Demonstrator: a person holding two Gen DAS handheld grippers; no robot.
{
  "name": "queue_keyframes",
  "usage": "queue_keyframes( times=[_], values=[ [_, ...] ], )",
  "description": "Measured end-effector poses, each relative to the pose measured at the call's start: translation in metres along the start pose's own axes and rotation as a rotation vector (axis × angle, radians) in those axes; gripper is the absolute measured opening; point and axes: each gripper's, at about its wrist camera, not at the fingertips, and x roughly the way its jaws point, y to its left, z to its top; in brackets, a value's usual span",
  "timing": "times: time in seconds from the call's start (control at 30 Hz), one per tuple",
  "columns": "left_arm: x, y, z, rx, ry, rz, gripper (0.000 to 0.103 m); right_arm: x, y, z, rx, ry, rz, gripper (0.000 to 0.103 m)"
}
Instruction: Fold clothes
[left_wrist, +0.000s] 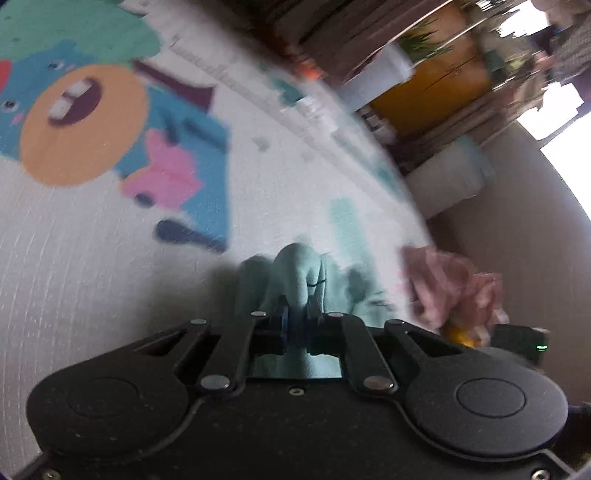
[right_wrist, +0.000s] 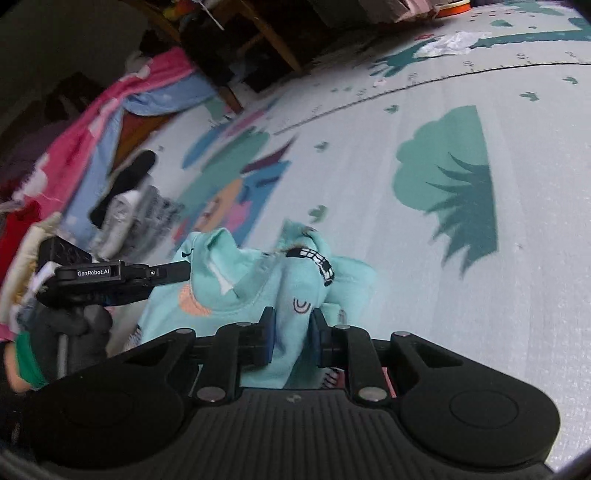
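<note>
Pinching the soft, light mint sweatshirt (right_wrist: 258, 288) with both tools, left tool (left_wrist: 295, 317) and right tool (right_wrist: 293, 332) clenched on bunched fabric; I'm judging hems better holds.

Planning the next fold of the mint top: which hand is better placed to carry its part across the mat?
Probably the right. The right tongs pinch the mint top with open play mat ahead. The left tongs also grip it, but a pink garment lies close beside them.

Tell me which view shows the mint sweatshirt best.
The right wrist view: the mint sweatshirt shows its neckline and prints, pinched by the right gripper and left gripper. The left wrist view shows only a blurred bunch.
</note>
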Motion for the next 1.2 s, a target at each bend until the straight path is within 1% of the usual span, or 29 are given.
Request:
queue_keyframes(
  times=[0.03,0.07,0.1,0.13,0.17,0.2,0.23,0.27,0.3,0.37,0.43,0.5,0.57,0.63,0.67,0.73,0.77,0.83,0.87,0.9,0.97,1.0,1.07,1.1,1.13,1.17,1.2],
  values=[
    [0.002,-0.002,-0.001,0.009,0.001,0.011,0.007,0.001,0.001,-0.001,-0.005,0.000,-0.017,0.020],
    [0.003,-0.005,0.000,0.034,0.003,0.022,0.010,0.002,0.004,-0.001,-0.017,-0.004,-0.032,0.021],
    [0.003,-0.009,0.000,0.059,0.004,0.033,0.010,0.001,0.007,-0.002,-0.027,-0.007,-0.046,0.022],
    [0.001,-0.013,0.001,0.093,0.003,0.043,0.010,-0.001,0.009,-0.003,-0.031,-0.011,-0.057,0.025],
    [-0.005,-0.018,0.002,0.138,-0.001,0.051,0.015,-0.004,0.011,-0.003,-0.033,-0.014,-0.066,0.029],
    [-0.010,-0.023,0.003,0.184,-0.005,0.059,0.027,-0.008,0.015,-0.002,-0.045,-0.022,-0.079,0.029],
    [-0.018,-0.027,0.003,0.226,-0.018,0.069,0.036,-0.016,0.020,-0.001,-0.075,-0.037,-0.100,0.032],
    [-0.029,-0.031,0.002,0.266,-0.044,0.080,0.048,-0.023,0.025,0.000,-0.105,-0.052,-0.120,0.036],
    [-0.041,-0.036,-0.001,0.307,-0.072,0.090,0.049,-0.031,0.031,0.001,-0.141,-0.069,-0.136,0.036],
    [-0.061,-0.045,-0.013,0.406,-0.109,0.105,0.049,-0.044,0.048,-0.003,-0.256,-0.083,-0.144,0.036],
    [-0.073,-0.056,-0.032,0.521,-0.112,0.086,0.049,-0.051,0.067,-0.013,-0.378,-0.074,-0.129,0.036],
    [-0.075,-0.064,-0.052,0.599,-0.101,0.044,0.049,-0.052,0.090,-0.031,-0.529,-0.046,-0.103,0.036],
    [-0.063,-0.069,-0.063,0.641,-0.093,0.042,0.049,-0.048,0.111,-0.054,-0.666,-0.023,-0.082,0.032],
    [-0.051,-0.073,-0.075,0.682,-0.085,0.039,0.049,-0.038,0.116,-0.064,-0.668,-0.021,-0.103,0.032],
    [-0.045,-0.076,-0.080,0.703,-0.081,0.038,0.048,-0.031,0.114,-0.067,-0.644,-0.022,-0.114,0.032],
    [-0.021,-0.075,-0.085,0.738,-0.026,0.074,0.050,-0.016,0.098,-0.067,-0.531,-0.020,-0.124,0.032],
    [-0.010,-0.072,-0.089,0.758,-0.018,0.095,0.051,-0.010,0.090,-0.068,-0.486,-0.031,-0.130,0.032],
    [-0.001,-0.071,-0.095,0.841,-0.027,0.116,0.054,-0.004,0.082,-0.076,-0.455,-0.092,-0.148,0.031],
    [0.000,-0.070,-0.096,0.861,-0.033,0.114,0.055,-0.002,0.086,-0.078,-0.483,-0.102,-0.168,0.031],
    [0.000,-0.066,-0.095,0.846,-0.036,0.103,0.056,-0.002,0.088,-0.080,-0.501,-0.103,-0.176,0.031],
    [0.001,-0.066,-0.097,0.870,-0.039,0.112,0.056,-0.003,0.084,-0.078,-0.510,-0.098,-0.166,0.031],
    [0.002,-0.067,-0.097,0.867,-0.036,0.119,0.056,-0.004,0.085,-0.077,-0.525,-0.089,-0.168,0.031],
    [0.000,-0.069,-0.092,0.851,-0.017,0.114,0.056,-0.007,0.095,-0.076,-0.567,-0.060,-0.201,0.031],
    [-0.004,-0.072,-0.087,0.843,0.000,0.106,0.056,-0.011,0.101,-0.075,-0.571,-0.043,-0.216,0.032],
    [-0.012,-0.076,-0.083,0.838,-0.001,0.104,0.056,-0.015,0.108,-0.072,-0.579,-0.038,-0.227,0.032],
    [-0.024,-0.079,-0.080,0.836,-0.041,0.099,0.055,-0.021,0.116,-0.070,-0.599,-0.053,-0.227,0.032],
    [-0.034,-0.080,-0.077,0.832,-0.099,0.084,0.055,-0.025,0.122,-0.068,-0.620,-0.073,-0.227,0.032]
  ],
)
